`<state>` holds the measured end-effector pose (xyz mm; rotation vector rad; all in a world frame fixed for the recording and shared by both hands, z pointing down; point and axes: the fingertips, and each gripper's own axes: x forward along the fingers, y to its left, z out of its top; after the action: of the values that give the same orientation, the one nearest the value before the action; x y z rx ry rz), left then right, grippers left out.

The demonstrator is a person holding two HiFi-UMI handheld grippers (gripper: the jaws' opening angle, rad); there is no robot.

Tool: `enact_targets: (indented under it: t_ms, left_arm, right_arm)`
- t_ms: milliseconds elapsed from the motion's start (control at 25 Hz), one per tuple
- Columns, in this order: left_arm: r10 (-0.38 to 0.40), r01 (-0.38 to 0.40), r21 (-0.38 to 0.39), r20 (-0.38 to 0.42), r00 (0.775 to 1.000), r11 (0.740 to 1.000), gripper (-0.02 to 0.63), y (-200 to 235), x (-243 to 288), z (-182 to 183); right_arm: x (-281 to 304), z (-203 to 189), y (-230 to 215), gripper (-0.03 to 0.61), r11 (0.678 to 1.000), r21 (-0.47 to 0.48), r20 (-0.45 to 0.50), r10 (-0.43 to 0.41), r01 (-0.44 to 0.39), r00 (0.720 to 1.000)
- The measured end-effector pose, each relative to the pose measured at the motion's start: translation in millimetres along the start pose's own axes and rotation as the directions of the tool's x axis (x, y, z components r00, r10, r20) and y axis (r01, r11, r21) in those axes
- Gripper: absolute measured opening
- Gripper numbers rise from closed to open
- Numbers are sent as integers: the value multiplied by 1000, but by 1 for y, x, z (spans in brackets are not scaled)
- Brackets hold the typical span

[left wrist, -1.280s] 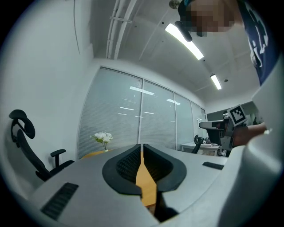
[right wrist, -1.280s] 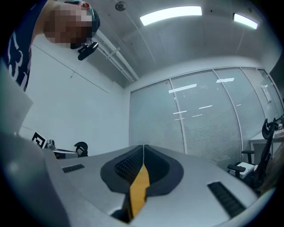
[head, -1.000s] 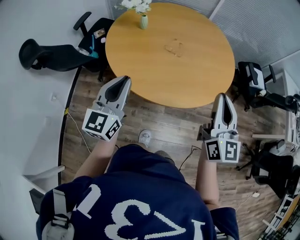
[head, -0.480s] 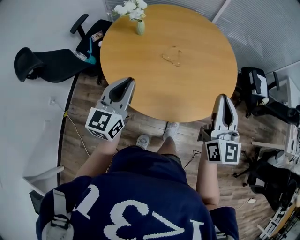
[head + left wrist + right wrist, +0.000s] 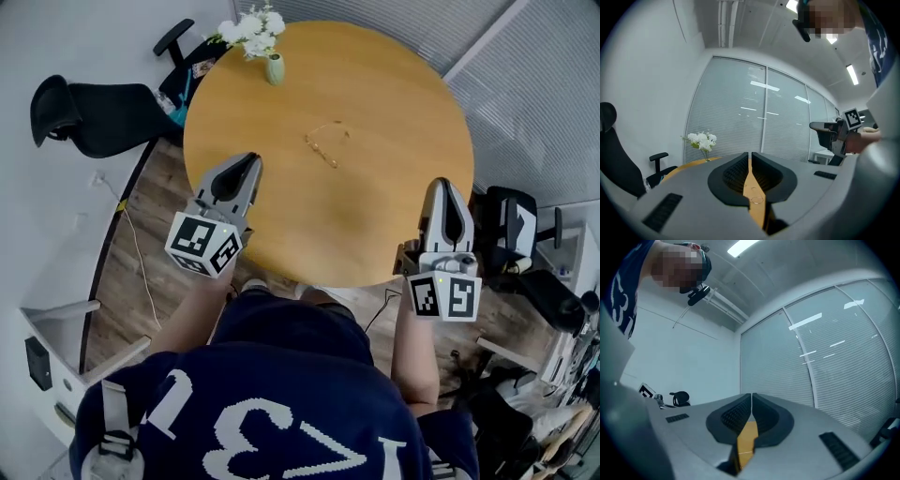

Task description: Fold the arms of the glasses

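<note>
The glasses [image 5: 324, 145], thin-framed with arms spread, lie near the middle of the round wooden table [image 5: 394, 103]. My left gripper [image 5: 246, 162] hovers over the table's near left edge, short of the glasses and to their left; its jaws are shut and hold nothing. At the near right edge my right gripper [image 5: 443, 186] is also shut and empty. In the left gripper view the jaws [image 5: 750, 153] meet, with tabletop behind them. The right gripper view shows its jaws [image 5: 751, 394] closed against blinds and wall. The glasses appear in neither gripper view.
A small vase of white flowers [image 5: 273, 66] stands at the table's far left edge. Black office chairs sit left of the table [image 5: 84, 103] and right of it [image 5: 511, 230]. A glass wall with blinds [image 5: 544, 84] runs behind. White furniture [image 5: 56, 356] is at lower left.
The person has stepped up to the table. Both grippers have moved from over the floor to over the table's near edge, closer to the glasses. Their jaws look unchanged.
</note>
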<state>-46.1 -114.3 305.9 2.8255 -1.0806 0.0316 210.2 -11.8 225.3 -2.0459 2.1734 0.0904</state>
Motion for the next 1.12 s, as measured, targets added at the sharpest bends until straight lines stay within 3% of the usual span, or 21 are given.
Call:
enact_targets:
  t_ms: [200, 520, 640, 920, 1120]
  left_arm:
    - [56, -56, -5, -12, 998, 998, 32, -5, 28, -1]
    - [38, -46, -63, -130, 991, 997, 32, -14, 66, -43]
    - [32, -41, -41, -201, 979, 998, 34, -9, 85, -67]
    - [-36, 1, -106, -331, 943, 994, 98, -7, 124, -125]
    - [-102, -8, -259, -409, 907, 966, 114, -6, 149, -177]
  right_arm:
    - [27, -7, -39, 29, 998, 36, -4, 59, -59, 998]
    - [50, -43, -54, 29, 991, 96, -76, 99, -92, 992]
    - [60, -49, -56, 29, 991, 93, -90, 102, -94, 991]
    - [81, -68, -48, 29, 988, 94, -129, 131, -119, 983]
    - [95, -91, -34, 29, 982, 120, -161, 162, -143, 974]
